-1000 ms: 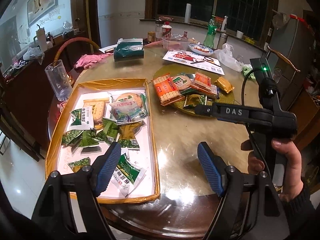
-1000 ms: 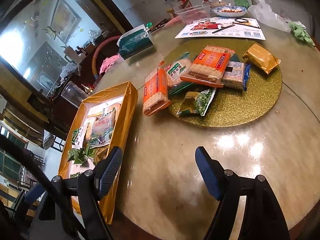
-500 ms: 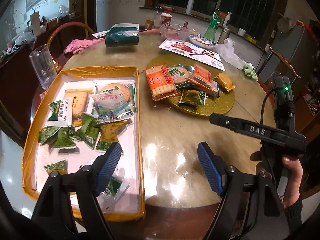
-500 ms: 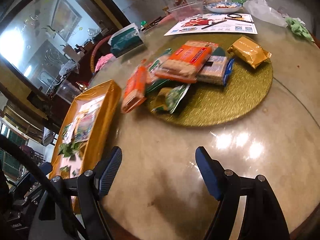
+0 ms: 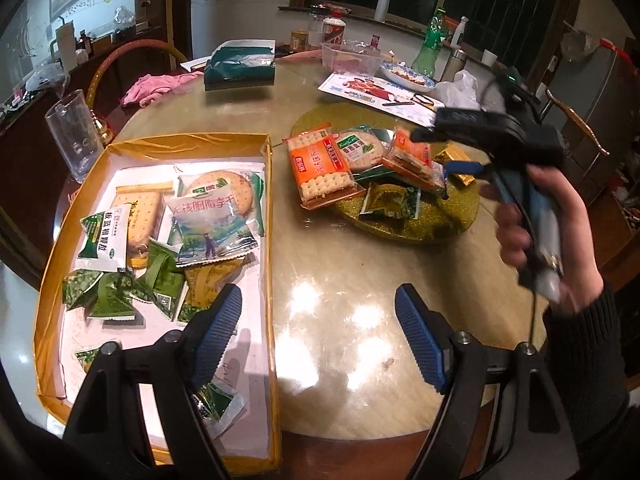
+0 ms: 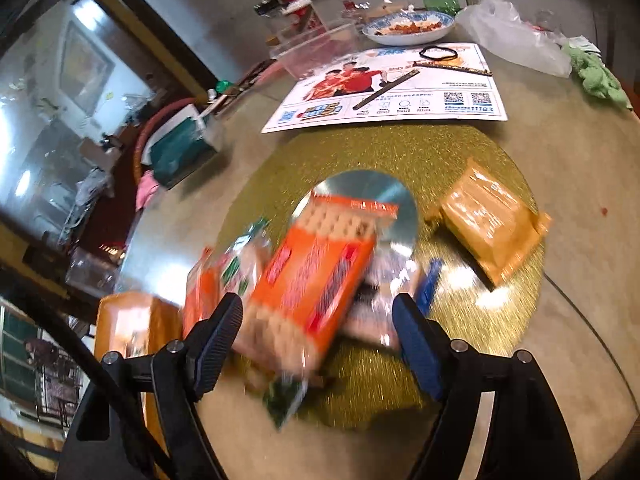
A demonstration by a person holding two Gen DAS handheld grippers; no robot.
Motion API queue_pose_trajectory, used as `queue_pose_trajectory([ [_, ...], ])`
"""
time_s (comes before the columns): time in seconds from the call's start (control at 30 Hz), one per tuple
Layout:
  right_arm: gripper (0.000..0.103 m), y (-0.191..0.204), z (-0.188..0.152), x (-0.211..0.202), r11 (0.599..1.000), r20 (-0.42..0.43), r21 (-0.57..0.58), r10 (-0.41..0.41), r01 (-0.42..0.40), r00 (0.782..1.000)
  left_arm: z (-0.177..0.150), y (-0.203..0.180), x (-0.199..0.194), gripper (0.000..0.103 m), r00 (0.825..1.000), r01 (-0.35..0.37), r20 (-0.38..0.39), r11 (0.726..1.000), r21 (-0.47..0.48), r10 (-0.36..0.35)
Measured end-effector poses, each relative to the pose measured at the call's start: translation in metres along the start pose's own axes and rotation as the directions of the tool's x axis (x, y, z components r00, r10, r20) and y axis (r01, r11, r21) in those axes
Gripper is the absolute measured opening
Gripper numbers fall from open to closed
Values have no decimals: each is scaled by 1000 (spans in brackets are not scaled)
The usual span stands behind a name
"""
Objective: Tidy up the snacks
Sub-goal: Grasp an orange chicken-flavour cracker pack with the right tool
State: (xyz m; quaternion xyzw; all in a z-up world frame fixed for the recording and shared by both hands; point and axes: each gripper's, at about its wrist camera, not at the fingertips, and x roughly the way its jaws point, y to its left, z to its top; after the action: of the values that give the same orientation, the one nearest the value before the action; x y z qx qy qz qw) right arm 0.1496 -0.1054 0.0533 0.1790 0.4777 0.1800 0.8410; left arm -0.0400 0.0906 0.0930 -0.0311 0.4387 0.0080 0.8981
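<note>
A gold-lined box (image 5: 60, 240) on the left of the round table holds several snack packets (image 5: 212, 220). A gold round mat (image 5: 448, 216) holds more: an orange cracker pack (image 5: 322, 168), a second orange cracker pack (image 6: 312, 280), a green packet (image 5: 390, 204) and a yellow packet (image 6: 492, 224). My left gripper (image 5: 318, 344) is open and empty above the table's near edge, beside the box. My right gripper (image 6: 318, 344) is open, its blue pads on either side of the second orange pack, close over the mat; it also shows in the left wrist view (image 5: 480, 132).
A clear glass (image 5: 74, 136) stands left of the box. At the back are a teal tissue pack (image 5: 240, 66), a printed sheet (image 6: 392, 96), a bowl of food (image 6: 408, 28), a plastic bag (image 6: 516, 36) and a green bottle (image 5: 428, 46).
My right gripper has moved forward over the gold mat and now frames the orange cracker pack. My left gripper has drifted slightly and stays open.
</note>
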Motion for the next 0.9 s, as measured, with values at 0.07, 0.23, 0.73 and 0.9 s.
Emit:
queue_pose_trajectory([
  [0.07, 79, 3, 6, 13, 998, -14, 4, -56, 56, 998, 0, 2, 0, 79, 1000, -6, 2, 1000, 1, 6],
  [0.23, 85, 16, 10, 26, 985, 11, -15, -174, 174, 985, -1, 9, -4, 79, 1000, -20, 5, 1000, -12, 20],
  [0.73, 57, 27, 5, 32, 923, 62, -126, -358, 363, 932, -11, 26, -32, 79, 998, -41, 51, 999, -9, 42],
  [0.9, 56, 13, -2, 12, 957, 55, -90, -270, 274, 961, -7, 25, -31, 79, 998, -34, 60, 999, -24, 35],
])
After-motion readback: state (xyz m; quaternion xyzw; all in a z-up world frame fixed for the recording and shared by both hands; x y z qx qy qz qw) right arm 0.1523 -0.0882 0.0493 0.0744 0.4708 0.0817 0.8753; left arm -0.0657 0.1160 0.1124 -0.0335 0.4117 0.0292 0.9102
